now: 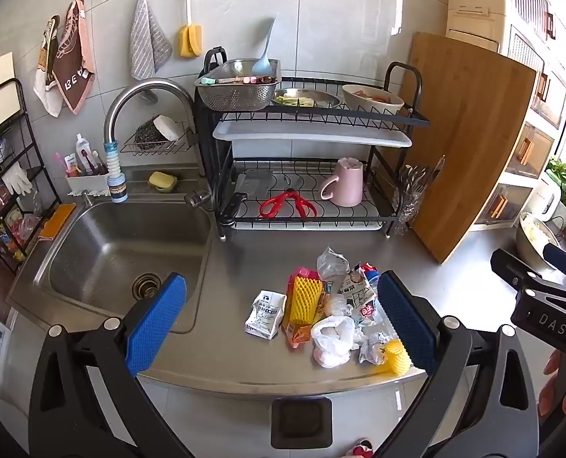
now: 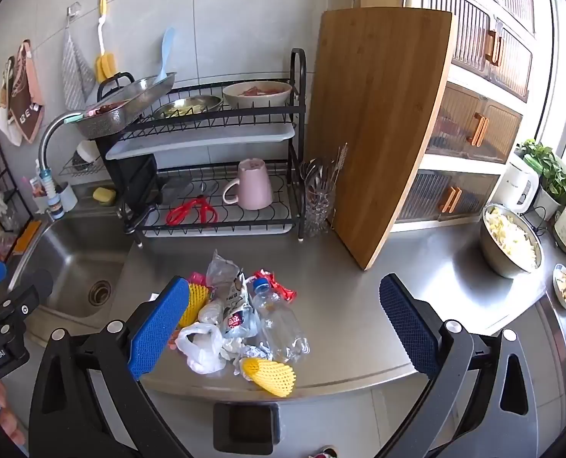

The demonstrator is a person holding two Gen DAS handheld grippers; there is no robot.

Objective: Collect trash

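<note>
trash sits heaped on the brushed steel counter in the left wrist view, close to the rounded front edge. crinkly stuff mostly: a yellow foam fruit net with a waffle texture, a flattened white carton on its left side, a knotted white plastic bag, some clear film and printed wrappers that are hard to tell apart. the left gripper hangs over it with its blue dimpled pads spread wide, nothing between them pressed. its right pad hides part of the pile. bare steel between the heap and the sink on the left, and more open counter back toward the black wire dish rack. the right gripper pokes in at the far right edge, mostly cut off.

right wrist view: same pile, now left of centre, and here a crushed clear bottle with a blue cap shows plainly, plus a red foil scrap and a second yellow net lying right at the counter lip. the right gripper's pads are wide apart too, gripping nothing; the left pad covers the pile's left side. lots of empty steel to the right, up to a metal bowl of chopped food. a tall wooden cutting board leans upright behind, beside the rack.
</note>
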